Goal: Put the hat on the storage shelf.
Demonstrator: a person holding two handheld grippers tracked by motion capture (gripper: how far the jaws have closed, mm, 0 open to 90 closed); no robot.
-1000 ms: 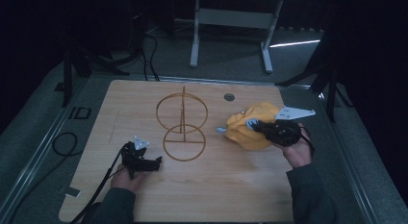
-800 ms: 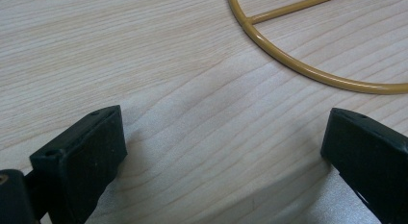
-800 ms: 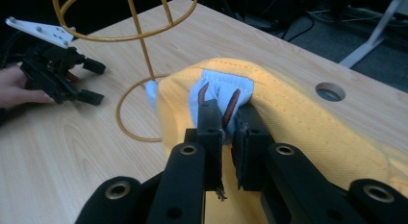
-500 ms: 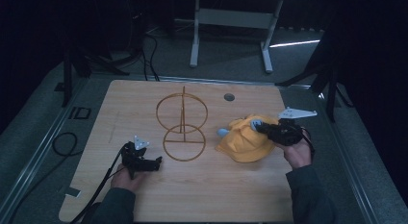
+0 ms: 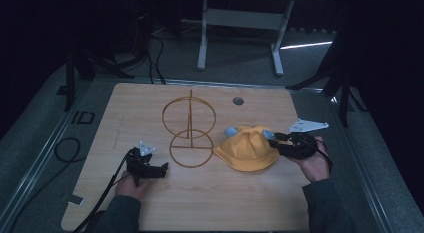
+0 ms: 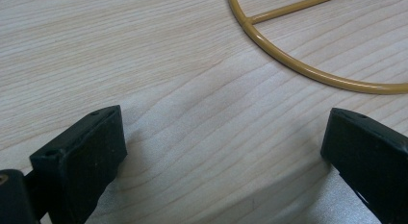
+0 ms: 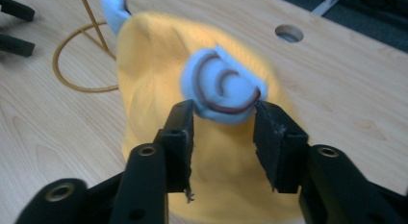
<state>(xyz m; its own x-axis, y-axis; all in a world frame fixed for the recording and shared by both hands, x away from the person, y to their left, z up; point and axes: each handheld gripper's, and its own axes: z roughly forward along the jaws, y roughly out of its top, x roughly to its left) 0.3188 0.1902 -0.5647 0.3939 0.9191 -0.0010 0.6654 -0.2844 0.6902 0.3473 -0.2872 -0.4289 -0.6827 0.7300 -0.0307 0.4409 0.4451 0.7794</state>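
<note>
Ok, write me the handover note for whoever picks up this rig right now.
Right hand-held gripper: jaws just opening, the yellow hat's blue ear loose between them, not pinched.
Left hand-held gripper: open, resting on the table by the stand's base ring.
Hat lies on the table right of the wire stand.
Done: hat set down.
Left: probably getting it onto the stand.

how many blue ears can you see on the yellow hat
2. One blue ear sticks out at the hat's far left, toward the wire stand. The other ear is on its right side, between the jaws of the right tongs. None seems hidden.
</note>
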